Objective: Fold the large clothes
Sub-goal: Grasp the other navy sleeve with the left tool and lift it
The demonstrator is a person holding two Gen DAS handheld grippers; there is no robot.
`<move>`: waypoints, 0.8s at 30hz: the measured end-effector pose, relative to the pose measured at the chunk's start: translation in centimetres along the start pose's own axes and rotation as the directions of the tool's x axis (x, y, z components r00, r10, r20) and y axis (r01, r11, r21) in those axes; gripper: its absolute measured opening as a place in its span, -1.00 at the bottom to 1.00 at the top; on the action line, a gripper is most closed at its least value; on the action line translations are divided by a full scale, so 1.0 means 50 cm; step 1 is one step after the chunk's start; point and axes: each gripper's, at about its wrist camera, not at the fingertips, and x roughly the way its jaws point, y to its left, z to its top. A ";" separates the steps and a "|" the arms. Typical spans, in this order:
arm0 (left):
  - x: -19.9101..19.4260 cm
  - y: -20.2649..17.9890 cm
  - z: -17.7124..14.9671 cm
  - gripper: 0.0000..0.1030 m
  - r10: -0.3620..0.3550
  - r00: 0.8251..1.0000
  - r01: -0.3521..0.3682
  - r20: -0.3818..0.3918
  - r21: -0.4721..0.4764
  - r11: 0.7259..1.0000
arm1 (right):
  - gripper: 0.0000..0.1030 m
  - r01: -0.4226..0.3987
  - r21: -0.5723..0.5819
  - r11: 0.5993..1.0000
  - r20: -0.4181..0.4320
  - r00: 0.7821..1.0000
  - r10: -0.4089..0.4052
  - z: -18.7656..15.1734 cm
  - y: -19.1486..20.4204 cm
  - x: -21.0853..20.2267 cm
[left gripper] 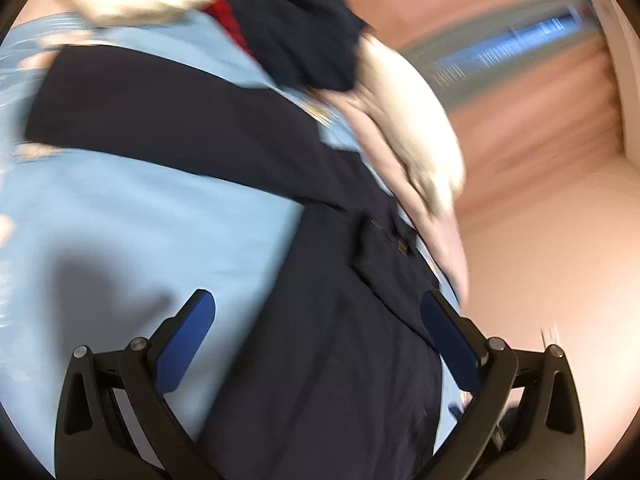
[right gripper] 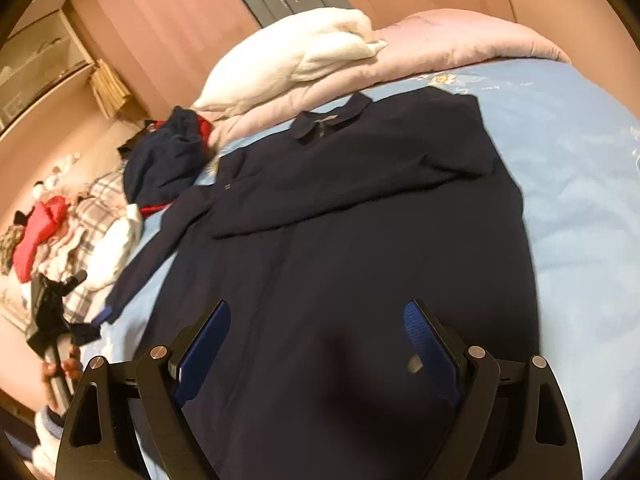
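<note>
A large navy polo shirt (right gripper: pixel 360 240) lies spread on the light blue bed sheet (right gripper: pixel 580 184), collar (right gripper: pixel 332 120) at the far end. One sleeve is folded across the chest; the other sleeve (right gripper: pixel 152 256) trails off toward the left. My right gripper (right gripper: pixel 318 308) hovers open over the shirt's lower half with only flat cloth below its blue pads. In the blurred left wrist view, my left gripper (left gripper: pixel 318 298) stands wide open above the shirt (left gripper: pixel 320 340) and the sheet (left gripper: pixel 120 216), holding nothing. The left gripper (right gripper: pixel 52 304) also shows at the bed's left side, held by a hand (right gripper: pixel 60 368).
A crumpled navy and red garment (right gripper: pixel 168 164) lies beside the shirt's shoulder, by a heap of plaid, white and red clothes (right gripper: pixel 92 220). A white pillow (right gripper: pixel 304 52) and pink duvet (right gripper: pixel 440 36) lie at the far end. A shelf (right gripper: pixel 40 52) stands at the back left.
</note>
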 end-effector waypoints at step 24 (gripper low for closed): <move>0.000 0.241 0.152 0.99 0.071 0.989 -0.024 0.128 -0.332 0.943 | 0.72 -0.045 0.029 0.999 -0.044 0.998 0.047 -0.029 0.090 0.054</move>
